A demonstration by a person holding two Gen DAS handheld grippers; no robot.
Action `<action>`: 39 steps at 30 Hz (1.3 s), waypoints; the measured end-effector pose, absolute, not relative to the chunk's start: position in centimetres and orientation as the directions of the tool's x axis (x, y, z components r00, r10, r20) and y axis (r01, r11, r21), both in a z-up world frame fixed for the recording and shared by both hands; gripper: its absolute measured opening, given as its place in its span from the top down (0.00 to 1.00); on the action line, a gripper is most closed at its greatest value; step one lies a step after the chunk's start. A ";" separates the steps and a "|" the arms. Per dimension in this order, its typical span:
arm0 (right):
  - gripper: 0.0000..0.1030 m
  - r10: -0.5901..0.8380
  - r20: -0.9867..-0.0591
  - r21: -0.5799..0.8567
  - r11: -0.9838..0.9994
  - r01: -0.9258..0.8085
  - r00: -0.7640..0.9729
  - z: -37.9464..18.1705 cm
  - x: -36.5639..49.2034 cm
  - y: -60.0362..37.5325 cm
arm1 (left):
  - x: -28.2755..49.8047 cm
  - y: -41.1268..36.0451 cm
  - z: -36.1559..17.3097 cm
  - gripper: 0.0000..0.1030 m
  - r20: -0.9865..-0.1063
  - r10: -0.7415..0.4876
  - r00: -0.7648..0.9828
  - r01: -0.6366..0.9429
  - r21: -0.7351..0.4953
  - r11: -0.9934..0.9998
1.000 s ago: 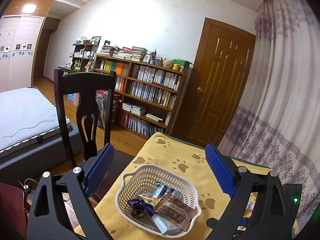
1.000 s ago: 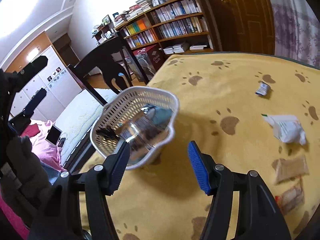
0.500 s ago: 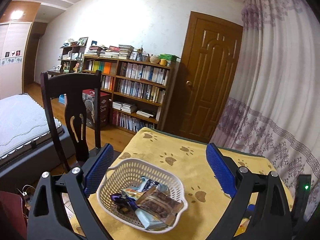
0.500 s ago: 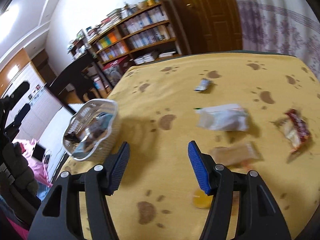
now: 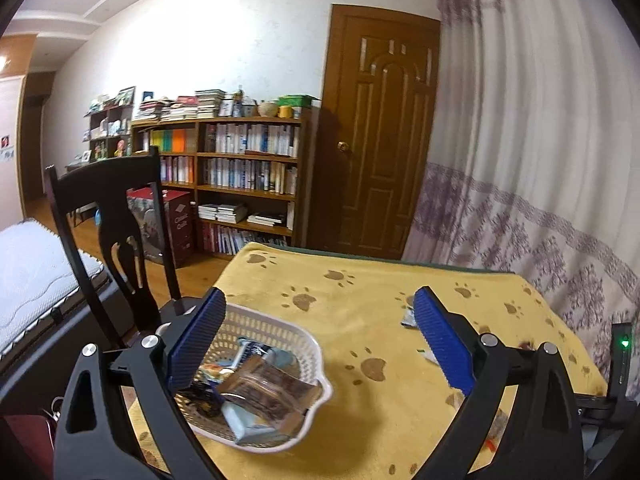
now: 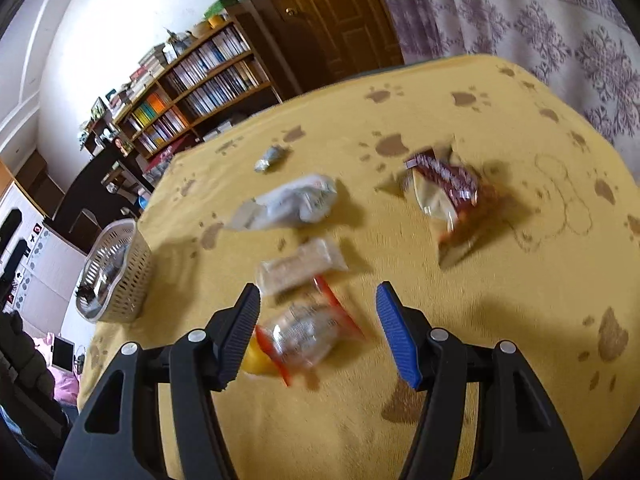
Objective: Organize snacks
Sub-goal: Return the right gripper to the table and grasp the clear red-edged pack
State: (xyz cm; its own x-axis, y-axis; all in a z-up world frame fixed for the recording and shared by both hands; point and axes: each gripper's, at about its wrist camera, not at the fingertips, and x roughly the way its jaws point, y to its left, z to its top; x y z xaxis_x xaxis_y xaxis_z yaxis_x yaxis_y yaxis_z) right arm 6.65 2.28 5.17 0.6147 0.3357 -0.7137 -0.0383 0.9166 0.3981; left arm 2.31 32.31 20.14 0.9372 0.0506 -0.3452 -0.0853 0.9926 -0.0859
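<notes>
Right gripper (image 6: 318, 330): jaws spread apart, holding nothing, positioned over a clear packet with red edges (image 6: 310, 330) lying on the yellow paw-print tabletop (image 6: 500, 320); a tan bar (image 6: 300, 266), a white bag (image 6: 290, 204), a maroon wrapper (image 6: 444, 186) and a small silver sweet (image 6: 270, 159) lie beyond it. Left gripper (image 5: 318, 344): jaws likewise apart and empty, above the white basket (image 5: 316, 360), which holds several wrapped snacks near the tabletop's left edge.

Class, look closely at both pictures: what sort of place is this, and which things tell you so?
Most likely a room in a home, perhaps a bedroom or study: a full bookshelf, a mattress beside a wooden chair, and a table under a paw-print cloth with a basket of snacks.
</notes>
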 end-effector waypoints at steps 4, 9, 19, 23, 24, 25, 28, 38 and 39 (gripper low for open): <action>0.34 0.347 -0.735 0.398 0.916 -0.043 0.583 3.8 6.7 2.9 | 2.3 30.6 19.8 0.06 -0.346 0.027 0.938 -0.047 -0.048 0.998; 0.33 0.361 -0.766 0.408 0.912 -0.032 0.532 2.6 7.0 4.0 | 2.2 29.6 19.8 0.04 -0.340 0.017 0.940 -0.023 -0.015 1.000; 0.28 0.354 -0.783 0.423 0.906 0.021 0.512 2.1 8.0 5.1 | 2.1 29.5 19.7 0.04 -0.344 0.010 0.939 -0.016 -0.015 1.000; 0.28 0.355 -0.776 0.427 0.904 0.020 0.522 2.3 8.7 5.6 | 2.2 29.4 19.7 0.04 -0.352 0.000 0.936 -0.006 -0.017 1.000; 0.28 0.353 -0.773 0.427 0.904 0.021 0.527 2.5 8.5 5.6 | 2.2 29.4 19.7 0.04 -0.352 0.001 0.936 -0.006 -0.015 1.000; 0.28 0.349 -0.772 0.427 0.904 0.028 0.531 2.7 8.2 5.4 | 2.2 29.4 19.8 0.04 -0.351 0.001 0.936 -0.007 -0.014 1.000; 0.28 0.366 -0.772 0.459 0.887 0.058 0.520 2.7 7.2 4.6 | 2.3 29.6 19.9 0.04 -0.351 0.002 0.936 -0.011 -0.024 1.000; 0.28 0.440 -0.765 0.537 0.839 0.088 0.470 1.2 8.1 5.6 | 2.2 29.2 19.9 0.04 -0.347 -0.007 0.938 0.003 -0.011 1.000; 0.28 0.428 -0.772 0.529 0.843 0.100 0.471 1.0 8.7 5.7 | 2.3 29.2 19.9 0.04 -0.347 -0.008 0.938 0.004 -0.010 1.000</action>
State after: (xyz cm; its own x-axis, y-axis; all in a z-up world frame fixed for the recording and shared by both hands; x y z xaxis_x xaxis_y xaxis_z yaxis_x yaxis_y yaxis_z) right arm 8.67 5.68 1.03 0.4708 0.4278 -0.7715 0.1001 0.8430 0.5285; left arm 2.26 29.20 19.86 0.9378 -0.0075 -0.3471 0.0045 0.9999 -0.0096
